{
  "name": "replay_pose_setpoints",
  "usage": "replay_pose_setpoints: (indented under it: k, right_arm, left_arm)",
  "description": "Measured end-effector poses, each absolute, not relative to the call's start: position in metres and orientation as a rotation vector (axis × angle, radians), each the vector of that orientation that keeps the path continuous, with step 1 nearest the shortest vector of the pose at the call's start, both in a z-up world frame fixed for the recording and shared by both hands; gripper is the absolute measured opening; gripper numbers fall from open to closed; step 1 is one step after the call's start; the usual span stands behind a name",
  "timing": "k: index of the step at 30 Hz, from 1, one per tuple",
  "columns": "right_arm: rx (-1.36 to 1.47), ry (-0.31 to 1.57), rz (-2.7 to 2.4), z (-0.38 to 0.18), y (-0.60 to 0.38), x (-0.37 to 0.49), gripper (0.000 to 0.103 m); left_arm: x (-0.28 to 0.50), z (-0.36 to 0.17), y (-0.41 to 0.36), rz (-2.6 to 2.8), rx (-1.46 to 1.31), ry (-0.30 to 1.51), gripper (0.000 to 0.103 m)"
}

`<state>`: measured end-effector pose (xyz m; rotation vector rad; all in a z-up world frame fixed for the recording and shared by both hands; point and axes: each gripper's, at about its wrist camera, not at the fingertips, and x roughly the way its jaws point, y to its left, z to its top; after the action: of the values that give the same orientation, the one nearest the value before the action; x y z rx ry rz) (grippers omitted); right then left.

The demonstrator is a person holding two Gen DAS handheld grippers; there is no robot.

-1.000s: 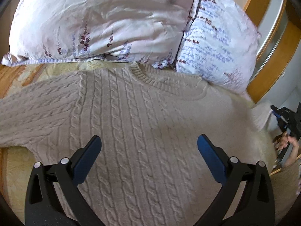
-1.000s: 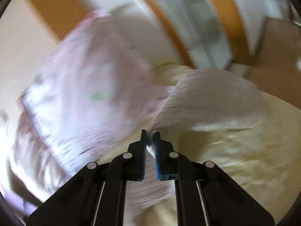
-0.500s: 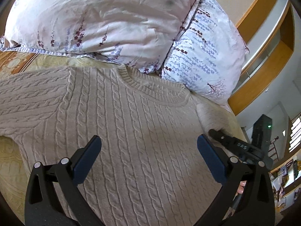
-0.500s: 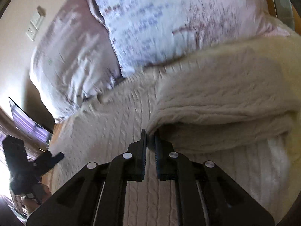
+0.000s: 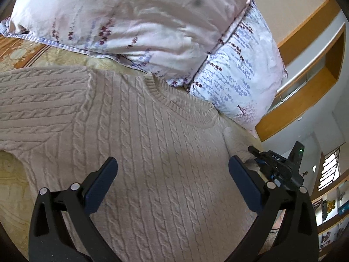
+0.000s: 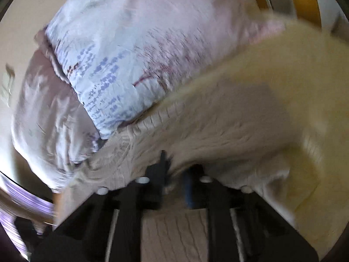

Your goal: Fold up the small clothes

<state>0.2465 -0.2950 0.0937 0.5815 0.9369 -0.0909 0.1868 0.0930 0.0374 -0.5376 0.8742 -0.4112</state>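
Note:
A beige cable-knit sweater [image 5: 139, 144] lies flat on the bed, neckline toward the pillows. My left gripper [image 5: 172, 168] hovers open and empty over its chest. My right gripper [image 5: 259, 155] shows at the sweater's right side, carrying the right sleeve [image 5: 235, 139] inward over the body. In the blurred right wrist view the right gripper [image 6: 176, 174] has the sleeve cloth [image 6: 229, 131] draped over its fingers; the jaws stand slightly apart with knit between them.
Two floral pillows [image 5: 135, 19] [image 5: 235, 74] lean behind the sweater's collar. A yellow patterned bedspread [image 5: 13, 174] shows at the left. A wooden headboard and shelf [image 5: 305, 87] rise at the right, past the bed's edge.
My right gripper has swung the sleeve from the bed's right edge in over the sweater's body. The left gripper has stayed open, drifting and tilting slightly to the right.

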Motion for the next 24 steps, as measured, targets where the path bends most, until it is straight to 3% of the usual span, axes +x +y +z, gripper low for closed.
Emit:
replay_pose_setpoints:
  k: [4,7,9,10,17,18,24]
  right_arm:
    - [0.441,0.880,0.099,0.128,-0.233,0.256,0.008]
    - [0.276,0.992,0.294,0.120,-0.157,0.259,0.010]
    - [0.241,1.082,0.382,0.104,-0.132,0.257,0.035]
    - [0.239,1.133,0.402,0.092,-0.123,0.253,0.041]
    - [0.432,1.074,0.361,0.100,-0.181,0.223,0.047]
    - [0.461,1.053,0.343,0.104,-0.191,0.223,0.052]
    - [0.705,1.168,0.339,0.080,-0.203,0.253,0.056]
  left_arm:
    - [0.188,0.037,0.106,-0.423,-0.599,0.857,0.101]
    - [0.190,0.034,0.110,-0.440,-0.656,0.859,0.101]
    - [0.192,0.030,0.110,-0.445,-0.682,0.876,0.101]
    - [0.194,0.028,0.110,-0.444,-0.695,0.888,0.100]
    - [0.206,0.012,0.096,-0.485,-0.780,0.987,0.090]
    - [0.207,0.012,0.092,-0.494,-0.776,0.994,0.090]
    - [0.205,0.018,0.081,-0.503,-0.744,0.996,0.090]
